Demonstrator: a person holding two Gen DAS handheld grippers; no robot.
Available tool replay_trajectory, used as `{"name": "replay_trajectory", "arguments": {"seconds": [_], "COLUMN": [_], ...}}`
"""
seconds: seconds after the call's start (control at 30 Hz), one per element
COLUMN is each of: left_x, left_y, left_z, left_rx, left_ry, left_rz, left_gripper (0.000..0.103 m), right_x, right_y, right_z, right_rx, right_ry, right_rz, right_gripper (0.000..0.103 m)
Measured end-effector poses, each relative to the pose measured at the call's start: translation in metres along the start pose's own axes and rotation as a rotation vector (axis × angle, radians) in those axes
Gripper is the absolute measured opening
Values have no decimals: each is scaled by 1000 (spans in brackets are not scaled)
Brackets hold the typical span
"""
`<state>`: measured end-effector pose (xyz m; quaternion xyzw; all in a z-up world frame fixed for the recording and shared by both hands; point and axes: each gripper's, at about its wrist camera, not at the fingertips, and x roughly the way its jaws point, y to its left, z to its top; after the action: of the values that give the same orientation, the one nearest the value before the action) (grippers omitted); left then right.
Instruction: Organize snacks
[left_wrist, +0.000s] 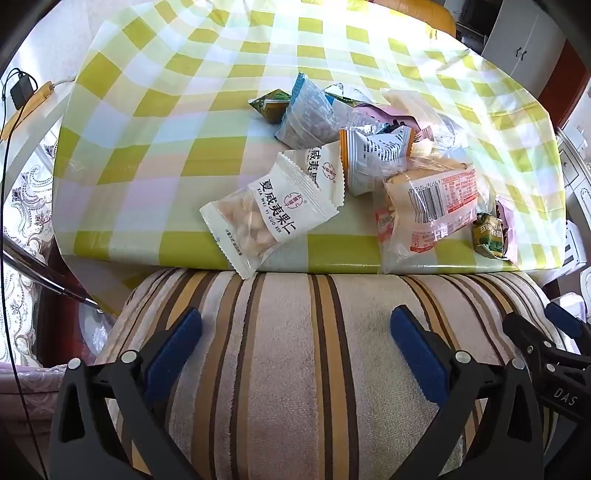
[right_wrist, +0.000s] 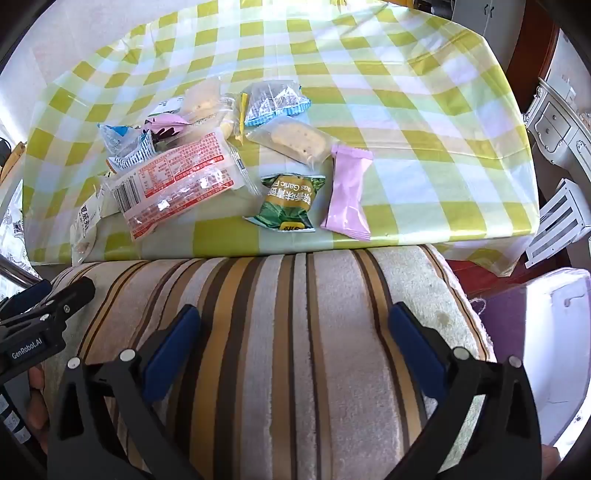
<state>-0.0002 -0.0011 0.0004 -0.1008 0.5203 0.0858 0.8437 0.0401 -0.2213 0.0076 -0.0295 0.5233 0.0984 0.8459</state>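
Snacks (left_wrist: 369, 155) are heaped loose on a table (left_wrist: 155, 122) covered by a yellow-green checked cloth, toward its near edge. In the left wrist view, a white nut packet (left_wrist: 266, 214) is seen at the near left of the heap, its corner hanging over the table edge, with a second white packet (left_wrist: 317, 166) partly under it. Just right of these, a clear packet with a barcode and red print (left_wrist: 432, 206) is laid, and a small green packet (left_wrist: 489, 236) is seen at its right, near the edge. Farther back, a blue-trimmed packet (left_wrist: 306, 110) is propped up among others.

In the right wrist view, a green pea packet (right_wrist: 288, 203) and a pink packet (right_wrist: 349, 192) are laid side by side, apart from the heap, at the near right. A clear biscuit packet (right_wrist: 291, 138) is set just beyond them.

A striped cushion (left_wrist: 314, 350) is seen in front of the table, below both claws. The left claw (left_wrist: 295, 332) is held wide apart over the cushion with nothing between its blue pads. The right claw (right_wrist: 295, 328) is likewise spread and empty, well short of the snacks.
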Motion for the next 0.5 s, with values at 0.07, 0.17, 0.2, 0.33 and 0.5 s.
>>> {"name": "replay_trajectory", "arguments": {"seconds": [0.07,0.17,0.2,0.33,0.5], "left_x": [-1,2,3,3,1], "left_y": [-1,0,1,-1,1], "left_z": [-1,-2,-2,-4,1], "left_rx": [0,-4,-5,-6,-4], "left_ry": [-3,-5,-4,-3,6], "left_rz": [1,-1,-2,-2,-2], "left_gripper": [99,99,99,99,99], "right_x": [0,0,0,0,0], "right_y": [0,0,0,0,-1], "right_z": [0,1,1,0,-1], "right_rx": [-3,-4,-5,-3,-1], "right_ry": [4,3,3,4,5], "right_rz": [-6,-6,-6,-10,-9], "right_gripper": [102,102,102,102,102]}}
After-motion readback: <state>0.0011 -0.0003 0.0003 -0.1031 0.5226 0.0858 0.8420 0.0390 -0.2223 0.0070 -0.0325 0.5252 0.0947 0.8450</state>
